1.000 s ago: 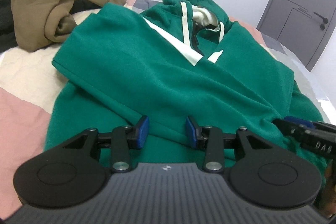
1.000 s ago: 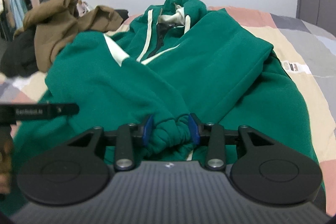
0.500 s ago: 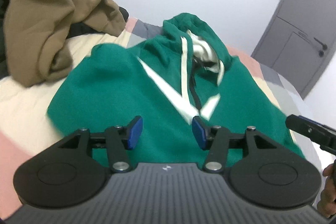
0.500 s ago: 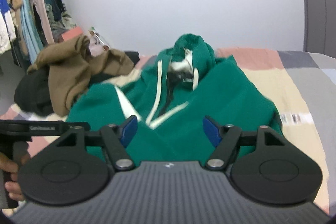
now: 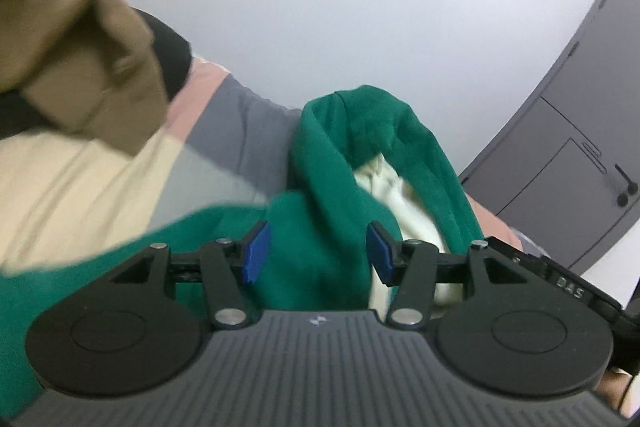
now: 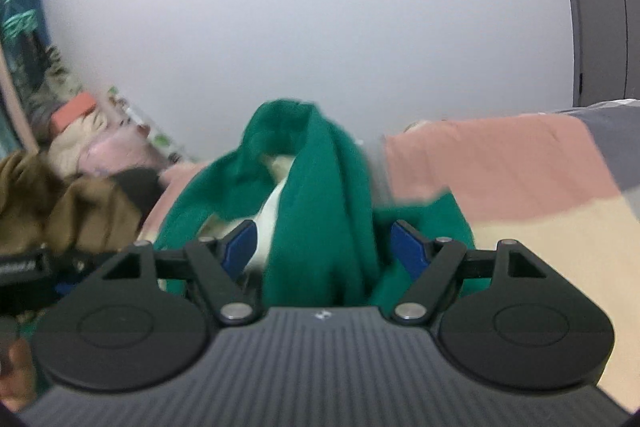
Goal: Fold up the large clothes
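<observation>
A green hoodie (image 5: 332, 211) lies on the bed (image 5: 80, 187), hood toward the wall, soft, thick and floppy, best pinched at the hood's edges, with left gripper (image 5: 316, 251) and right gripper (image 6: 324, 247) both spread, pinching nothing.

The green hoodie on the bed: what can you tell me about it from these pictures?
The green hoodie looks like soft, thick fleece in a deep green, with a cream lining showing inside its hood. The hood stands bunched up, its opening facing the cameras; the body spreads low across the patchwork bedcover in pink, cream and grey. Its lower part is hidden behind the tools. The left hand-held gripper and right hand-held gripper are open, with hood fabric in the gaps; neither pinches it. A brown garment lies apart, to the left.
</observation>
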The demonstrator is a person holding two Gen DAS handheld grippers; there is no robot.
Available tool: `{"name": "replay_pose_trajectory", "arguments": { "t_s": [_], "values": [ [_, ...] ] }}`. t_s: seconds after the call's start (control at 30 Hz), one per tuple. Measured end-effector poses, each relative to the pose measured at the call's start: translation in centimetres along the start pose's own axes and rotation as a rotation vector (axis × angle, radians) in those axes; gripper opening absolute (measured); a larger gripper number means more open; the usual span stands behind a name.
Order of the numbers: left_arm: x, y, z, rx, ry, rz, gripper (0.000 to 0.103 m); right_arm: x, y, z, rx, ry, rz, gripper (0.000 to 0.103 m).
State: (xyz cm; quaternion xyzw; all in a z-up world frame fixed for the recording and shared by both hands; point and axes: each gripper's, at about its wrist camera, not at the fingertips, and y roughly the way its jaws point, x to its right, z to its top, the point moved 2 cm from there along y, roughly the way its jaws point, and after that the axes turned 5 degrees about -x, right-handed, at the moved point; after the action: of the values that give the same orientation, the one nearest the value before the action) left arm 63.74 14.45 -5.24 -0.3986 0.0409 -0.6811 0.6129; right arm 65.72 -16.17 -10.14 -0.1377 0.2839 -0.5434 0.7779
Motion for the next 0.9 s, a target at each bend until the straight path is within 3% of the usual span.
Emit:
{"name": "replay_pose_trajectory", "arguments": {
  "t_s": [0.17, 0.33, 0.4, 0.43, 0.5, 0.57, 0.77, 0.9],
  "values": [
    [-1.0, 6.0, 3.4, -0.032, -0.045, -0.011, 0.059, 0.6, 6.0, 2.8, -0.030, 0.026, -0.010, 0.074],
    [0.7, 9.4, 4.6, -0.045, 0.020, 0.013, 0.056, 0.2, 9.3, 4.1, -0.051, 0.007, -0.015, 0.071],
    [1.8, 10.2, 5.2, -0.045, 0.035, 0.018, 0.035, -0.5, 9.9, 4.7, -0.053, -0.036, -0.015, 0.061],
    [2.5, 10.4, 5.7, -0.047, 0.054, 0.021, 0.030, -1.0, 10.3, 5.1, -0.066, -0.064, -0.029, 0.056],
    [3.6, 10.5, 6.2, -0.058, 0.095, 0.048, 0.010, -2.2, 10.8, 5.7, -0.087, -0.109, -0.060, 0.033],
    [4.6, 9.9, 6.6, -0.068, 0.140, 0.082, 0.007, -3.3, 11.1, 6.3, -0.109, -0.168, -0.088, 0.013],
    [4.3, 3.9, 6.8, 0.009, 0.164, 0.030, 0.005, -4.9, 6.2, 7.1, -0.013, -0.219, -0.088, 0.010],
    [4.7, -1.2, 5.7, 0.048, 0.218, 0.042, 0.005, -5.5, 1.1, 6.1, 0.096, -0.241, -0.092, 0.010]
  ]
}}
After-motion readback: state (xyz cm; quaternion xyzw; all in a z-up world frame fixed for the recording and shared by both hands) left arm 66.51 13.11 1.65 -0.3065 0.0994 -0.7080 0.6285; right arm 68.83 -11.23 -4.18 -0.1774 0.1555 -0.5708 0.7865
